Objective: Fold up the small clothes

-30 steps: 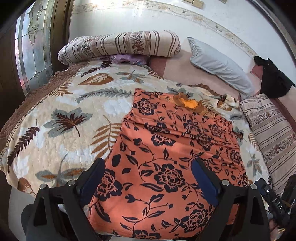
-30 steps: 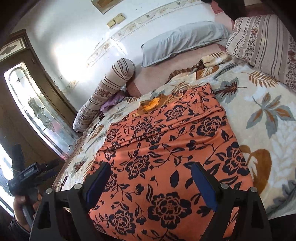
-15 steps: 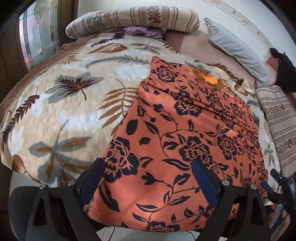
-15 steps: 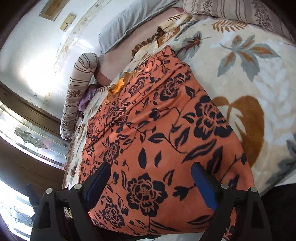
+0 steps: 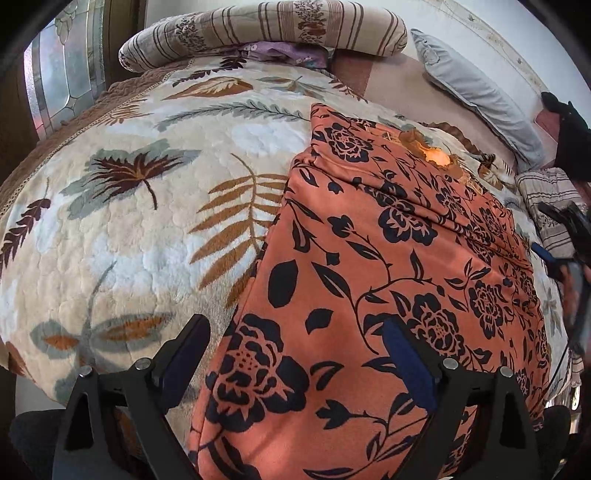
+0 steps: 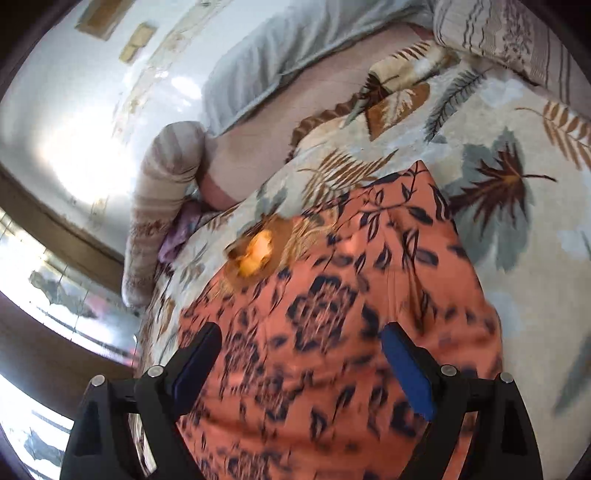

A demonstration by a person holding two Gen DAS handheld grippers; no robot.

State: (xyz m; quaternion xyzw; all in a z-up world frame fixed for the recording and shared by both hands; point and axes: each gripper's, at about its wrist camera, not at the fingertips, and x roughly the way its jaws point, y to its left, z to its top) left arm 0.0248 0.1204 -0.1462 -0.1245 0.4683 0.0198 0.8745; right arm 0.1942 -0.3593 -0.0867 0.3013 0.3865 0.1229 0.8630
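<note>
An orange garment with dark flower print lies spread flat on the bed, its hem hanging over the near edge. It also shows, blurred, in the right wrist view. A small orange-yellow patch sits at its far end. My left gripper is open and empty, low over the garment's near left corner. My right gripper is open and empty above the garment's near right part. The right gripper also shows at the right edge of the left wrist view.
The bed has a cream blanket with a leaf print. A striped bolster and a grey pillow lie at the far side. A striped cushion is at the right. A glass door stands at the left.
Both grippers have moved closer in and lower over the garment's near edge. The right wrist view has swung and is blurred. Both stay open.
</note>
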